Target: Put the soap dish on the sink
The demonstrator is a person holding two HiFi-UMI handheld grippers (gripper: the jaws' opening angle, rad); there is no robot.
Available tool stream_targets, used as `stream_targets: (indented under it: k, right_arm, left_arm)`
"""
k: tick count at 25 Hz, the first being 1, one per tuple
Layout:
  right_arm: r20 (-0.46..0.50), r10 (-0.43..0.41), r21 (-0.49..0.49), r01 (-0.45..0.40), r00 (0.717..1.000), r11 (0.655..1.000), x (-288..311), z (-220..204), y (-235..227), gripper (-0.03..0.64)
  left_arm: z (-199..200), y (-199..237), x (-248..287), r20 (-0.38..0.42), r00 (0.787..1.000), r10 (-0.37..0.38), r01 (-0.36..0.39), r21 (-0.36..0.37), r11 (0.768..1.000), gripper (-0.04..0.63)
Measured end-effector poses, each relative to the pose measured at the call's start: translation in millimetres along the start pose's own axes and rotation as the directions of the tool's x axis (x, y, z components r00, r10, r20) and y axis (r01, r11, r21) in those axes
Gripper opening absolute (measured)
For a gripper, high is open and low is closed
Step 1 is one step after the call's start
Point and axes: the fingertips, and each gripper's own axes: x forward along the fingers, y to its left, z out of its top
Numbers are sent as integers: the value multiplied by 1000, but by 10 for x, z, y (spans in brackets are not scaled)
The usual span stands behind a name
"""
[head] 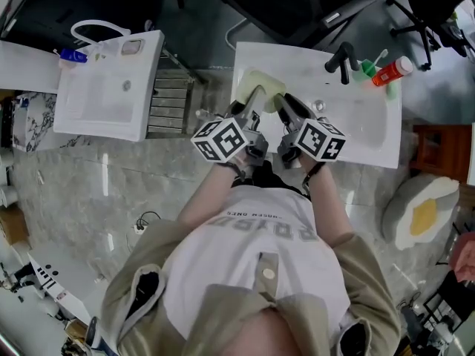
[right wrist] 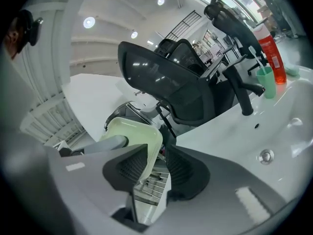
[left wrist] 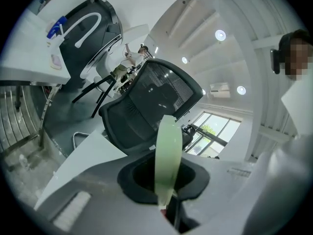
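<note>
The pale green soap dish [head: 263, 86] hangs over the near left corner of the white sink [head: 364, 128]. My left gripper [head: 254, 99] is shut on the dish's rim; in the left gripper view the dish [left wrist: 166, 153] stands edge-on between the jaws [left wrist: 165, 187]. My right gripper [head: 286, 104] is beside it on the right. In the right gripper view a corner of the dish [right wrist: 139, 133] lies between the jaws [right wrist: 155, 168], close to the left pad, with a gap to the right pad. The left gripper's finger [right wrist: 105, 144] lies across the dish.
A black faucet [head: 341, 61], a green cup [head: 368, 69] with a toothbrush and a red bottle [head: 392, 70] stand at the sink's back edge. A drain [right wrist: 266, 155] sits in the basin. A second white sink [head: 111, 87] lies at left. A black office chair [head: 297, 6] stands behind.
</note>
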Motion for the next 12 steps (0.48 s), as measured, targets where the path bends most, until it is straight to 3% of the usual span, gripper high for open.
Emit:
stream_targets:
  k: [4, 7, 12]
  right_arm:
    - [-6, 60, 80, -59, 998, 995, 39, 42, -59, 124]
    - [-9, 84, 96, -83, 996, 992, 51, 79, -111, 74]
    - [-39, 1, 73, 2, 999, 997, 55, 140, -325, 43]
  left_arm:
    - [-10, 31, 77, 14, 1000, 5, -4, -28, 1000, 23]
    - [-48, 44, 150, 12, 1000, 10, -10, -28, 1000, 23]
    - [-230, 120, 256, -65, 998, 25, -26, -10, 1000, 23]
